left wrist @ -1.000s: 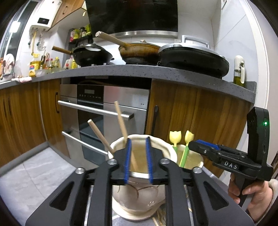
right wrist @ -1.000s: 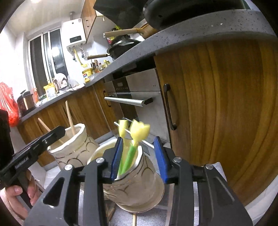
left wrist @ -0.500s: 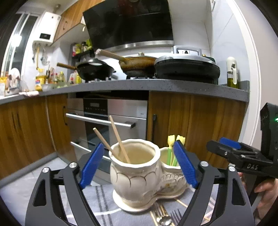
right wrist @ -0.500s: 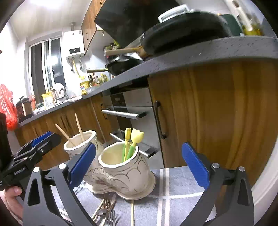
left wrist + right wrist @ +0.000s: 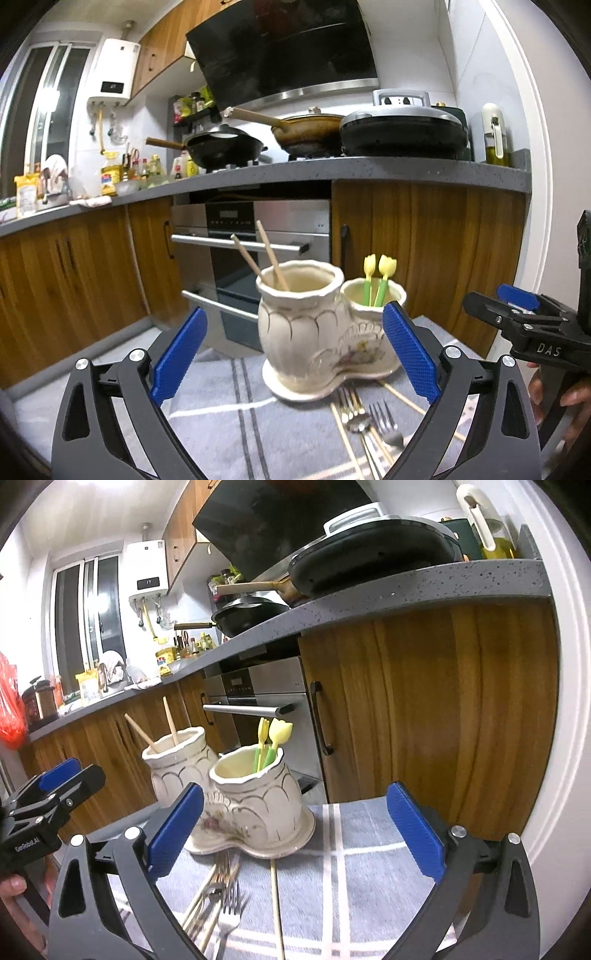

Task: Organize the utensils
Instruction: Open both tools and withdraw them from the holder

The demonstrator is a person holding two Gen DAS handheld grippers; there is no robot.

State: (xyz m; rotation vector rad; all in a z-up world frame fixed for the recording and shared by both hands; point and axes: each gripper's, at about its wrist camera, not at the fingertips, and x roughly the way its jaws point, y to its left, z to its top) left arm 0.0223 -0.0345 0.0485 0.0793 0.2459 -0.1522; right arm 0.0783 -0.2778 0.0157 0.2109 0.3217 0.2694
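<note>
A cream ceramic double holder (image 5: 306, 332) stands on a grey striped cloth (image 5: 229, 424). Its taller pot has two wooden chopsticks (image 5: 271, 254) in it, and the shorter pot has two yellow tulip-topped sticks (image 5: 380, 280). My left gripper (image 5: 295, 310) sits back from the holder; its jaws are opening and nothing is between the pads. The right gripper (image 5: 295, 788) is open and empty, facing the shorter pot (image 5: 258, 805). Loose forks, a spoon and chopsticks (image 5: 364, 417) lie on the cloth in front of the holder. Each gripper shows at the edge of the other's view.
Behind the table's far edge are wooden cabinets (image 5: 424, 701), a steel oven (image 5: 258, 229) and a grey counter (image 5: 332, 170) with pans. A single chopstick (image 5: 275, 904) lies apart from the forks (image 5: 225, 897). A hand (image 5: 569, 402) holds the right gripper's handle.
Both grippers went from nearly shut over the pots to wide open. Both have drawn back from the holder, leaving the chopsticks and tulip sticks standing in the pots.
</note>
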